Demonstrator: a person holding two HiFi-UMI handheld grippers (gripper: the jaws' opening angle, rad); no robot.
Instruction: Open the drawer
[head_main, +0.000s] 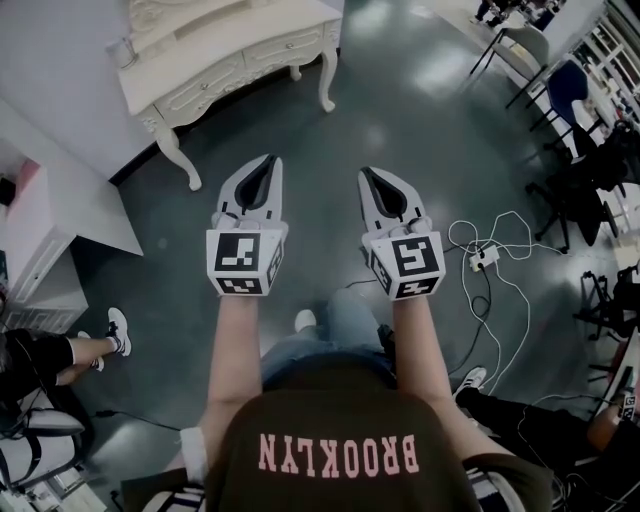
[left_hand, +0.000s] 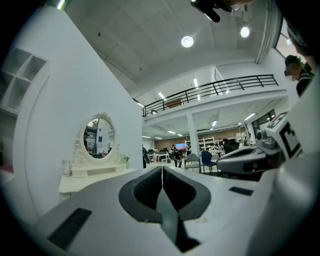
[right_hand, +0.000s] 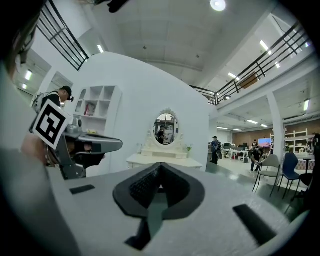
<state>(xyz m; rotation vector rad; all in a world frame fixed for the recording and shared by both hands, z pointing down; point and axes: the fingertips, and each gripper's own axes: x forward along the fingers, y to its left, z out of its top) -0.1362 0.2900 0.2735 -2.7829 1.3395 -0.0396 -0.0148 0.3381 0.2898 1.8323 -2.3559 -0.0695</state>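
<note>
A white dressing table (head_main: 235, 45) stands on the grey floor ahead of me and to the left. Its drawer fronts (head_main: 210, 82) face me and are closed. In the left gripper view the table (left_hand: 92, 176) with its oval mirror (left_hand: 98, 136) lies left of centre and some way off. The right gripper view shows it straight ahead (right_hand: 164, 161). My left gripper (head_main: 267, 162) and right gripper (head_main: 367, 175) are held side by side in the air, pointing level toward the table and well short of it. Both are shut with nothing between the jaws.
A white shelf unit (head_main: 45, 235) stands at the left. White cables and a power strip (head_main: 483, 258) lie on the floor to my right. Chairs (head_main: 560, 95) stand at the far right. A seated person's legs (head_main: 70, 352) are at the left.
</note>
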